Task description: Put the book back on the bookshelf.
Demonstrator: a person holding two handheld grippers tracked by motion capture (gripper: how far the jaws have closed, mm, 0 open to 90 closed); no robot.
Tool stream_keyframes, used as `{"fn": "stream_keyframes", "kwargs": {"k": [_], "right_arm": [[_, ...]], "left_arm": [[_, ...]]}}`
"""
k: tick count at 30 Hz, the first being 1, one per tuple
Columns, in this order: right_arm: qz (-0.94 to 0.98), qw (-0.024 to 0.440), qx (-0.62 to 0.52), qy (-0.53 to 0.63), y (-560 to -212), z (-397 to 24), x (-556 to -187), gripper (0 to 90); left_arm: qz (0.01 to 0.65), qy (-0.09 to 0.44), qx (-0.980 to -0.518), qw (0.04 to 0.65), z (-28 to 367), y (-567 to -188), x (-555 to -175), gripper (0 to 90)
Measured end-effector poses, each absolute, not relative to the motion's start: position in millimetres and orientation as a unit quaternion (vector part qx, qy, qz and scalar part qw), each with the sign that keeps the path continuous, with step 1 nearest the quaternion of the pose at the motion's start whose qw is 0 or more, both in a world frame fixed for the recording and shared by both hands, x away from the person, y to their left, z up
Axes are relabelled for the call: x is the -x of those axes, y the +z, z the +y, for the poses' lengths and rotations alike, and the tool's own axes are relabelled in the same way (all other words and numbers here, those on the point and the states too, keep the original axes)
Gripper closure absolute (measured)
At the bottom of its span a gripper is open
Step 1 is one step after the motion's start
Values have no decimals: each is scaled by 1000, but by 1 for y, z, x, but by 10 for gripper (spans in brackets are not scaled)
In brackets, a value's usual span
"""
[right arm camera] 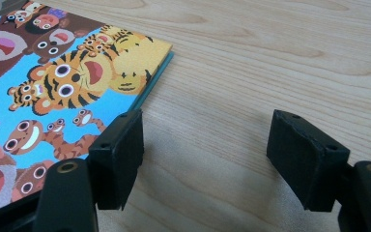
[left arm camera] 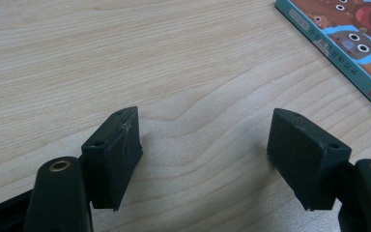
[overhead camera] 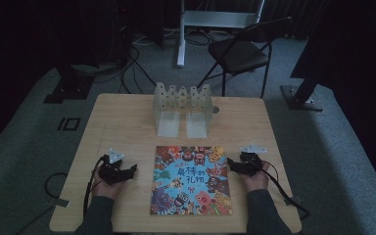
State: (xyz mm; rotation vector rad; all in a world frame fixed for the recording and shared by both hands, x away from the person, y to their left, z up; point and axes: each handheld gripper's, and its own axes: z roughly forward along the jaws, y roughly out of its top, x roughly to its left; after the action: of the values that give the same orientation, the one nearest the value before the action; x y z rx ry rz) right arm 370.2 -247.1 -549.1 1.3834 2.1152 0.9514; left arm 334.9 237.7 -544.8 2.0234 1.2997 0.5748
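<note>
A picture book (overhead camera: 191, 180) with a bright cartoon-animal cover lies flat in the middle of the wooden table (overhead camera: 127, 122), closed. My left gripper (overhead camera: 133, 170) rests on the table left of the book, open, with bare wood between its jaws; in the left gripper view (left arm camera: 204, 145) the book's corner (left arm camera: 348, 43) lies off to the upper right. My right gripper (overhead camera: 230, 163) sits at the book's right edge, open. In the right gripper view (right arm camera: 205, 145) the book's tiger-printed corner (right arm camera: 77, 77) lies by the left jaw, apart from it.
A clear plastic rack (overhead camera: 182, 108) with upright dividers stands at the table's back middle. A black folding chair (overhead camera: 242, 49) and a white stand (overhead camera: 181, 34) are on the carpet beyond the table. Cables trail from both grippers toward the near edge.
</note>
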Motion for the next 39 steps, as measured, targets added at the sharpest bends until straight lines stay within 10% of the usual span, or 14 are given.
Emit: {"fn": "stream_keyframes", "kwargs": {"k": [39], "right_arm": [[764, 192, -478, 389, -527, -239, -372, 340]], "left_arm": [[469, 224, -785, 338, 231, -536, -326, 312]]}}
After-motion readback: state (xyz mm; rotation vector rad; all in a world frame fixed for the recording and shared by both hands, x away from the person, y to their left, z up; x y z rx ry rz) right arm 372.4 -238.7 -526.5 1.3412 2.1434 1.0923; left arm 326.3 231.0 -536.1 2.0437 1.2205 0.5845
